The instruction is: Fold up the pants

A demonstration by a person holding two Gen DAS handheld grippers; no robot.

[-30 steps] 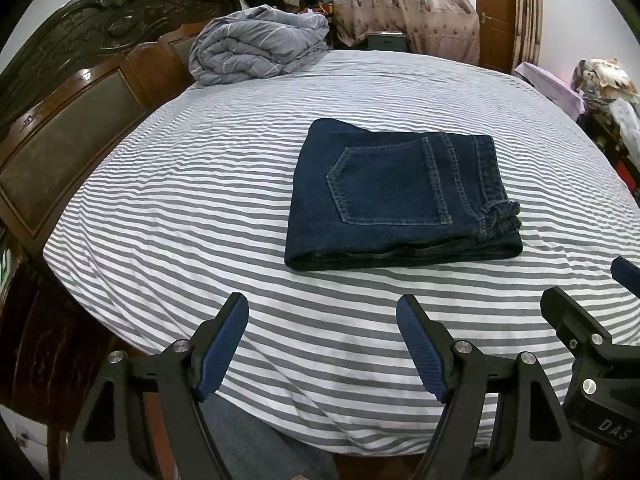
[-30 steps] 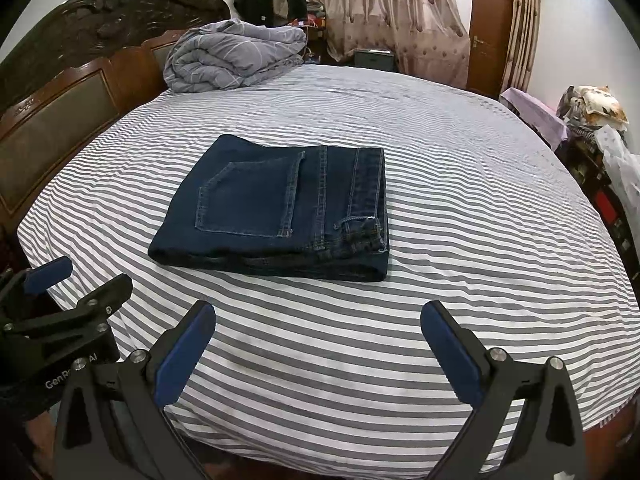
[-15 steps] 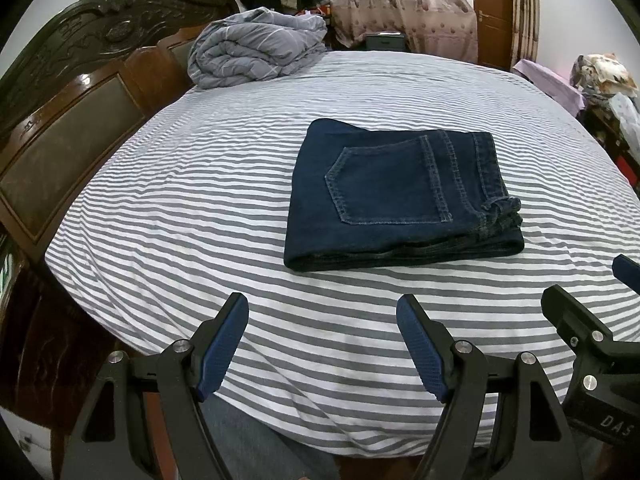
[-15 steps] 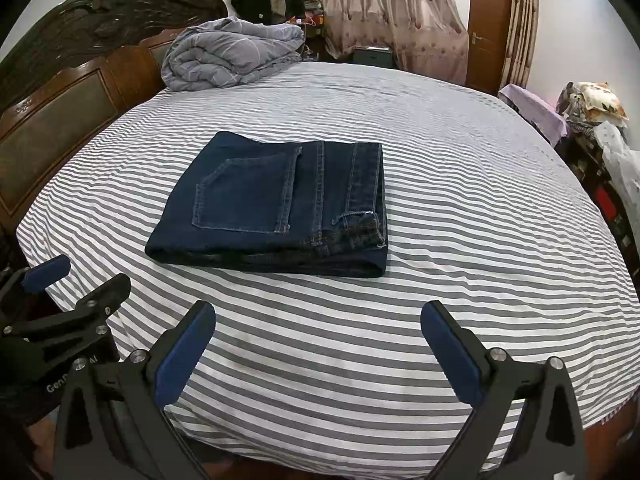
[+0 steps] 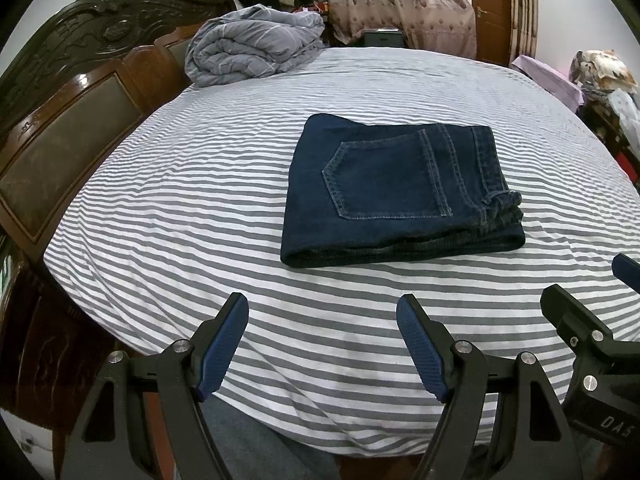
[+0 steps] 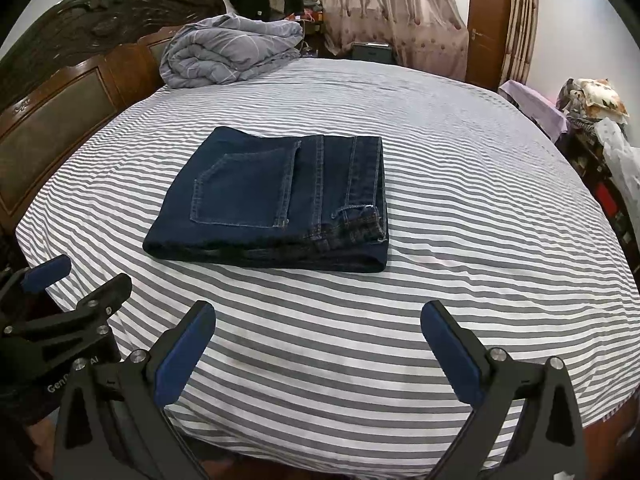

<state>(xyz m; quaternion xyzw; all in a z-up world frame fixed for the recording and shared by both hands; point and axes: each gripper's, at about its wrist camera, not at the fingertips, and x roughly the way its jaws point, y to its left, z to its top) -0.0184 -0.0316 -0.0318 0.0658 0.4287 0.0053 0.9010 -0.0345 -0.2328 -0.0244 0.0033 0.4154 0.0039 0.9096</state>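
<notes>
Dark blue jeans [image 5: 396,192] lie folded into a flat rectangle in the middle of the striped bed, back pocket up; they show in the right wrist view too [image 6: 276,200]. My left gripper [image 5: 322,312] hovers over the near edge of the bed, short of the jeans, open with nothing between its blue pads. My right gripper [image 6: 318,320] stands open and empty beside it, also short of the jeans. Each gripper shows at the edge of the other's view: the right gripper [image 5: 592,320] and the left gripper [image 6: 80,292].
The grey-and-white striped sheet [image 5: 200,208] covers the whole bed. A rolled grey quilt [image 5: 252,52] lies at the far left by the dark wooden headboard [image 5: 72,92]. Curtains, a brown door [image 6: 488,24] and piled cloth [image 6: 592,100] stand beyond the bed on the right.
</notes>
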